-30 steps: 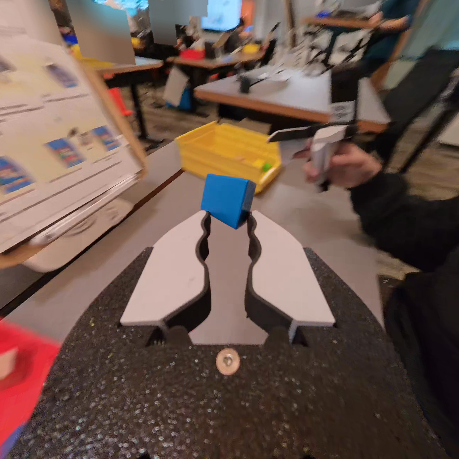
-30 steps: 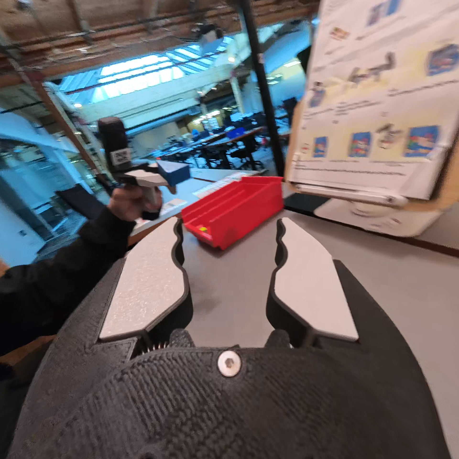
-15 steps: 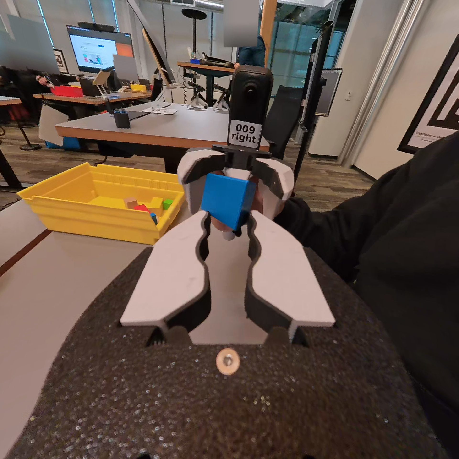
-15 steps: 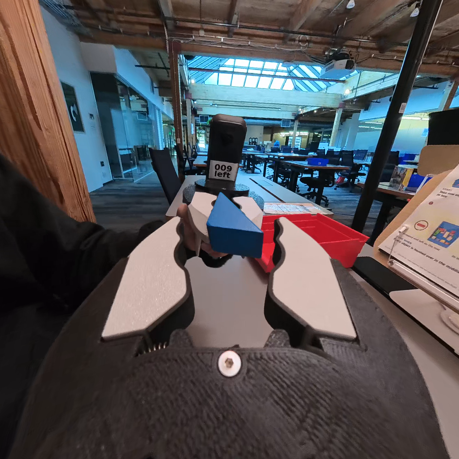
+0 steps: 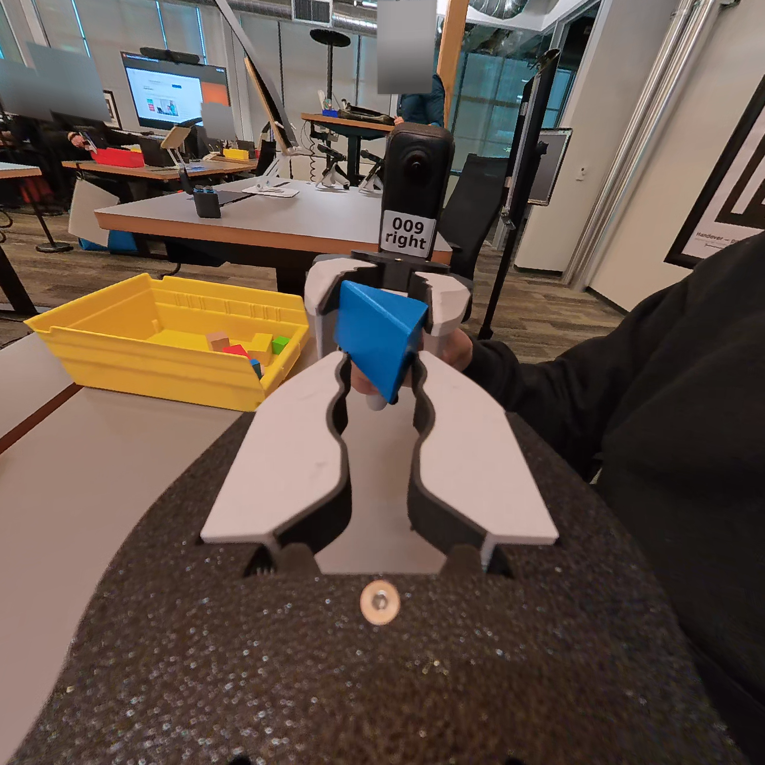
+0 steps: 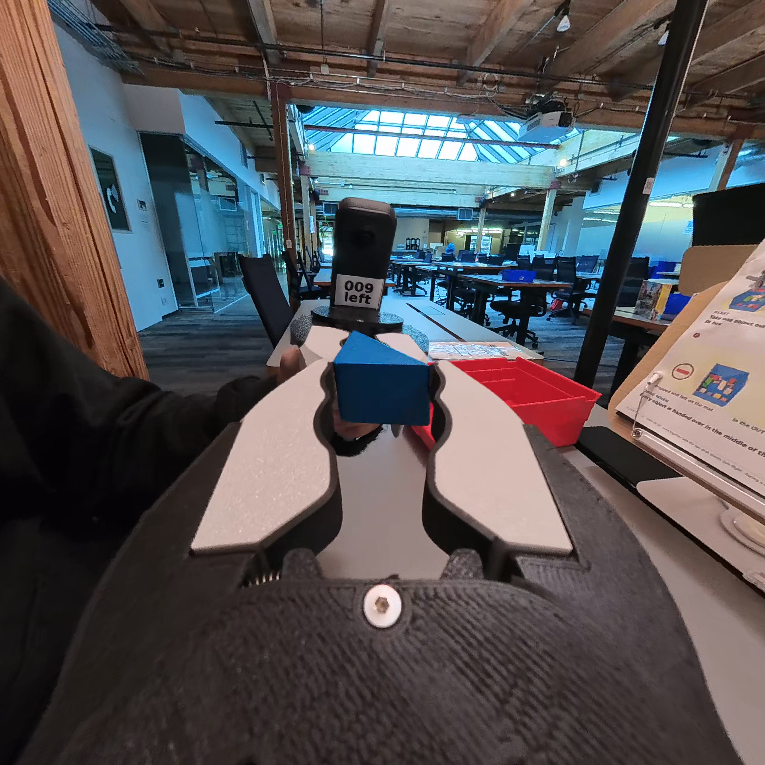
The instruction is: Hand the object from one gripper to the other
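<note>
between the two grippers, held in the air above the grey table (image 5: pixel 124 455), sits the blue wedge block (image 5: pixel 378 335). the left gripper (image 5: pixel 378 372) pinches its narrow lower end, jaws drawn close with both pads against the blue faces. the right gripper (image 6: pixel 381 387) faces it head-on and brackets the block's broad rectangular end, its two fingers (image 6: pixel 289 422) lying flush along the block's side edges with no gap that shows, so both appear to grip the block at once. this looks like the overlap of a handover: the giver holds the thin edge so the thick end is free for the receiver, and the block is kept off the table so neither set of fingers is blocked. by my reading, the left one would need to let go next, and only once the right grip is firm; the sloping faces could let the wedge slip or twist if the release comes too soon.

out from there, a person's hand (image 5: pixel 455 352) and dark sleeve carry the right gripper. toward the table's far left edge in the left wrist view stands a yellow bin (image 5: pixel 165 343) holding several small blocks (image 5: pixel 248 347): tan, red, yellow, green and blue. in the right wrist view a red bin (image 6: pixel 530 393) stands just beyond the fingers; the part of its inside that shows is bare. at the table's right edge a clipped instruction sheet (image 6: pixel 703 393) leans on a stand.
</note>
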{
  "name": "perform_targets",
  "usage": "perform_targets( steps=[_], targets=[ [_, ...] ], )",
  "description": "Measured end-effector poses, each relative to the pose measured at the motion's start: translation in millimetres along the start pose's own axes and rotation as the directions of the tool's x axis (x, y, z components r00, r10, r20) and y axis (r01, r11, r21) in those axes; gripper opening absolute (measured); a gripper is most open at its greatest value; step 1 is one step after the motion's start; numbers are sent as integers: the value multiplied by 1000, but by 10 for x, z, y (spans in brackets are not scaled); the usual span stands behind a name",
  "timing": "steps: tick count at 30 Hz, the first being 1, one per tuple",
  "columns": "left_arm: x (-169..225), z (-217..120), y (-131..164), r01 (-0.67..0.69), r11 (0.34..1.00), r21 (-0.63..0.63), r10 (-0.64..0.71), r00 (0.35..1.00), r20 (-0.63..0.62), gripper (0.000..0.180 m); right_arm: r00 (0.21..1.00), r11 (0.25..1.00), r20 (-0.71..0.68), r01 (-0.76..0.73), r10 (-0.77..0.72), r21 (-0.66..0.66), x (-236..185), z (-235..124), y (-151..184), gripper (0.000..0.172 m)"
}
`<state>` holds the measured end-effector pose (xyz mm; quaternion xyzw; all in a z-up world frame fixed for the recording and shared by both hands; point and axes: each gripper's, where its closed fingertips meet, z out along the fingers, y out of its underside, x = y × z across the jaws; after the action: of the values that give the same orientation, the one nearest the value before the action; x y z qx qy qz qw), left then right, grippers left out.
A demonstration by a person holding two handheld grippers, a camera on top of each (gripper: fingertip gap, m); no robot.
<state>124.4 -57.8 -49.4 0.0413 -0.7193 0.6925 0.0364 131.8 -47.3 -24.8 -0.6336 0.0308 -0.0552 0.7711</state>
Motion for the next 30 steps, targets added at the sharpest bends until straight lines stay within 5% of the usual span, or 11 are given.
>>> perform_targets(
  steps=[5,7,11,14,17,21,25,30],
  targets=[
    [-82,-7,34,16,1000,5,-16,998,53,28,999,999,-36,15,-16,-37,62,-10,54,44],
    [-164,-35,32,33,999,16,-35,994,103,42,997,999,-67,36,-39,-36,122,-55,36,44],
    [-254,-135,103,50,999,-2,-48,985,168,41,959,993,-264,88,-106,-79,519,-429,-40,44],
    [-346,-245,204,30,998,-52,-15,967,252,41,835,986,-531,78,-144,-145,1042,-1076,-61,44],
    [-417,-356,322,37,995,-98,-5,950,312,40,607,984,-780,20,-152,-176,1505,-1944,-22,44],
    [-480,-484,453,63,991,-120,-18,939,342,41,381,977,-912,-78,-153,-197,1817,-2807,196,44],
    [-557,-636,451,64,994,-93,-24,923,383,39,298,970,-948,-173,-115,-172,2012,-3131,442,44],
    [-596,-754,476,95,995,-42,-72,923,378,38,302,909,-944,-341,-135,-239,2371,-3084,848,44]
  ],
)
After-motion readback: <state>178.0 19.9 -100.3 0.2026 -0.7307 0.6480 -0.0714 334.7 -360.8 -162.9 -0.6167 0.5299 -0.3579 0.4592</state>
